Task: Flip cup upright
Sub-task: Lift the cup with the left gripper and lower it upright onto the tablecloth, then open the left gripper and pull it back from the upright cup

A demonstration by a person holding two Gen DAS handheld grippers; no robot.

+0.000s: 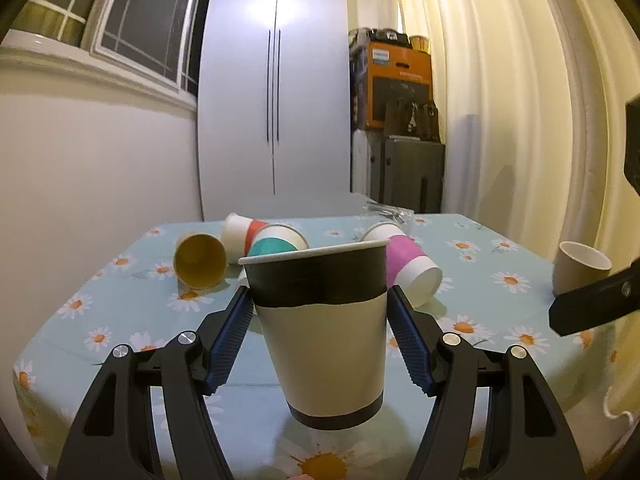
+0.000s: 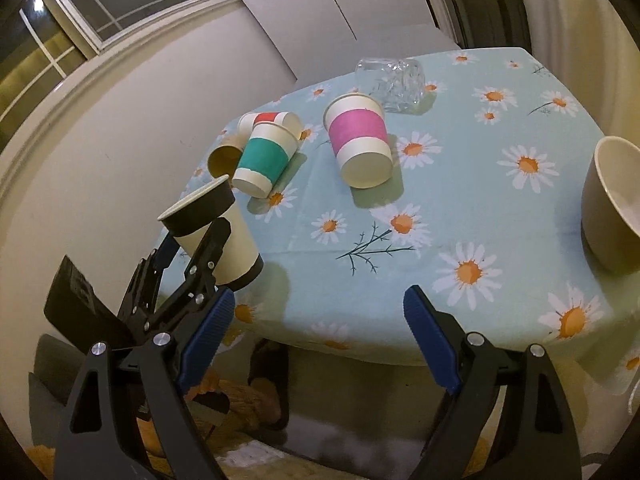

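Two blue pads of my left gripper [image 1: 319, 316] clamp the black-banded paper cup [image 1: 320, 328] just under its dark rim band, mouth up, its base near the daisy tablecloth [image 1: 480, 272] so it can be set down upright. My right gripper [image 2: 316, 332] hangs wide, holding nothing. Beyond lie tipped cups: teal [image 2: 262, 160], pink [image 2: 358, 140], red [image 2: 268, 118], yellow [image 2: 224, 160], none blocking me.

You see a daisy tablecloth [image 2: 460, 200] with a pink cup [image 2: 358, 138], teal cup [image 2: 264, 158] and glass [image 2: 394, 82] lying down, a mug [image 2: 612, 204] near the edge.
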